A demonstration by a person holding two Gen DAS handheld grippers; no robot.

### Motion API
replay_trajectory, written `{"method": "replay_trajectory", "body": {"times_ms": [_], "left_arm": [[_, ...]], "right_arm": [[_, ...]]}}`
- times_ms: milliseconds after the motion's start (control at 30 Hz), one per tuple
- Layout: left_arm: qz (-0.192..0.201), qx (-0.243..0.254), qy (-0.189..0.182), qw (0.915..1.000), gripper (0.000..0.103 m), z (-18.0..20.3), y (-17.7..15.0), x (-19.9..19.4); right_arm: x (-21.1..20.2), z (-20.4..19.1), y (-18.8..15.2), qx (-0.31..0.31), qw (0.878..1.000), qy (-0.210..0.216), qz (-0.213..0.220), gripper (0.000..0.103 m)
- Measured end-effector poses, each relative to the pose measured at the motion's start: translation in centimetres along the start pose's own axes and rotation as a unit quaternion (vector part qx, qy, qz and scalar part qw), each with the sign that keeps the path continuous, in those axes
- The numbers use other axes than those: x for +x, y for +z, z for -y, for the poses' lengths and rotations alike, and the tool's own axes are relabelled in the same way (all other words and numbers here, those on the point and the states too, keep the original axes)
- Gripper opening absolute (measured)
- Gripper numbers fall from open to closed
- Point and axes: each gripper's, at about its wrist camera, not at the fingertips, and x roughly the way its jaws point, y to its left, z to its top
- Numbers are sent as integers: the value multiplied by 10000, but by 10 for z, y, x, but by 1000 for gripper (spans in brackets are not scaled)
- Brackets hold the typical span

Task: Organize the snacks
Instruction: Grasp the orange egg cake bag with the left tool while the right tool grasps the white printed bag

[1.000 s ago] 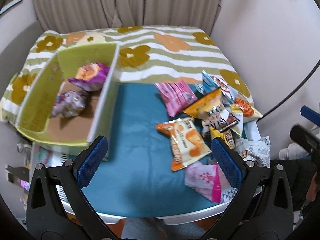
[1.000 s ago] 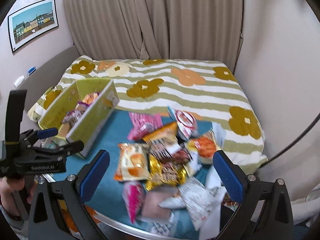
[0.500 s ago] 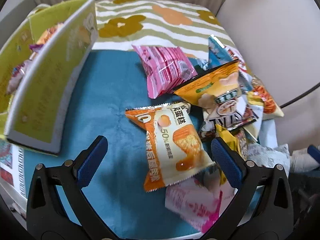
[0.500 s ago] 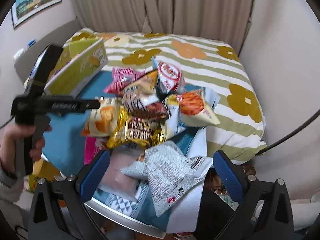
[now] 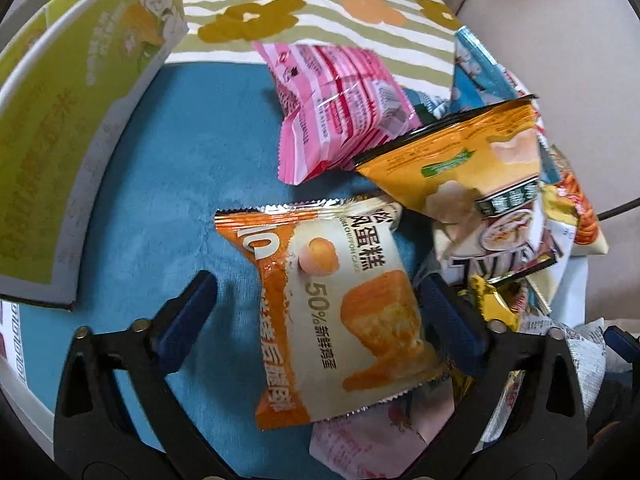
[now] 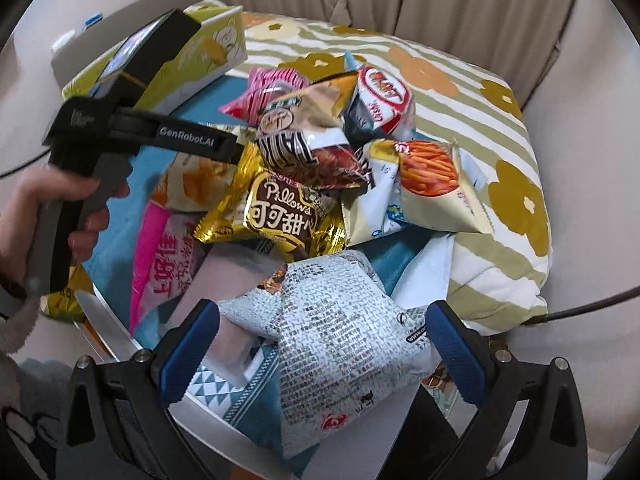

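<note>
While both gape, left claw (image 5: 316, 308) straddles orange cake packet (image 5: 340, 320), right claw (image 6: 326, 344) over white packet (image 6: 340, 344).

Pink packet (image 5: 360, 440) half buried beneath orange packet (image 5: 340, 304)

An orange-and-white chiffon cake packet (image 5: 340, 300) lies flat on the teal cloth, printed face up, at the near edge of a loose heap of snack bags. Behind it a pink striped packet (image 5: 336, 108) leans against a yellow crisp bag (image 5: 460, 164). A gold "Pillows" cocoa packet (image 6: 276, 208) rests mid-heap, beside a white bag picturing orange sticks (image 6: 432, 184). A crumpled grey-printed white bag (image 6: 340, 344) lies nearest. The yellow-green cardboard box (image 5: 72, 100) stands left of the heap.
</note>
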Motion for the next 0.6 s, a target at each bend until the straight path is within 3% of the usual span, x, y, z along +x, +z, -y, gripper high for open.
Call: {"method": "replay_trajectory", "body": {"times_ms": [100, 233, 600], "left_arm": [[-81, -44, -72, 9999, 91, -2, 0, 8], [-197, 108, -248, 9994, 67, 6, -1, 12], [-168, 264, -127, 9994, 62, -4, -4, 5]], "right_arm": [[6, 0, 0, -170, 9998, -15, -40, 103], [12, 2, 2, -390, 9992, -41, -92, 103], [27, 1, 4, -921, 9950, 135, -365, 103]]}}
